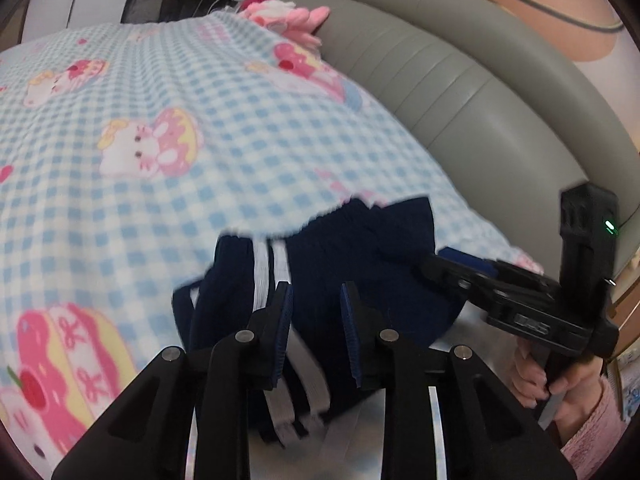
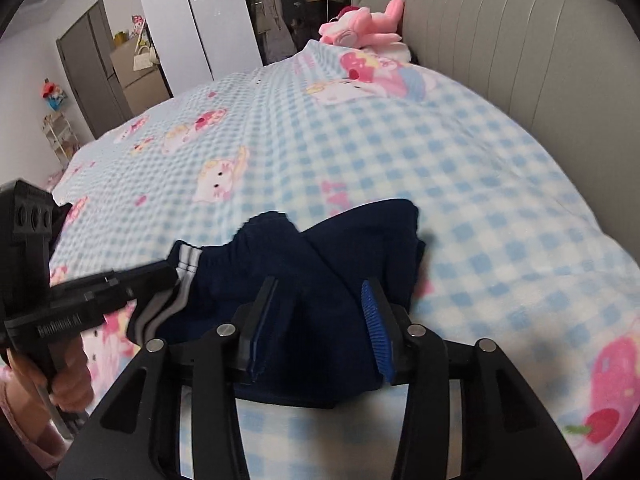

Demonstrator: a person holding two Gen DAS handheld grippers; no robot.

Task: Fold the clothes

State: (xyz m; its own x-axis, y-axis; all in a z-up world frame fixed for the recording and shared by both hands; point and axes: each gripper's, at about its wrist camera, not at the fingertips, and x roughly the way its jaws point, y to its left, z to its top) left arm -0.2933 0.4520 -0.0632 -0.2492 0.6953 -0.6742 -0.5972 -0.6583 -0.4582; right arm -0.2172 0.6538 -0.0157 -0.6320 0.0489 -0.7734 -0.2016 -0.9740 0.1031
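A navy garment [image 1: 360,248] with white side stripes and a gathered waistband lies bunched on the blue checked blanket [image 1: 120,200]. My left gripper [image 1: 316,320] is shut on the striped end, with navy cloth filling the gap between its blue pads. In the right wrist view the same garment [image 2: 340,248] fills the space between the pads of my right gripper [image 2: 320,316], which is shut on its plain end. Each view shows the other gripper too: the right gripper [image 1: 436,264] at the cloth's right edge, the left gripper [image 2: 172,274] at the striped waistband.
The blanket [image 2: 480,200] with pink cartoon prints covers a bed. A padded grey headboard [image 1: 480,100] curves along the right. A pink plush toy [image 2: 360,28] lies at the bed's far end. White wardrobe doors [image 2: 192,20] stand beyond. A hand [image 1: 532,376] grips each handle.
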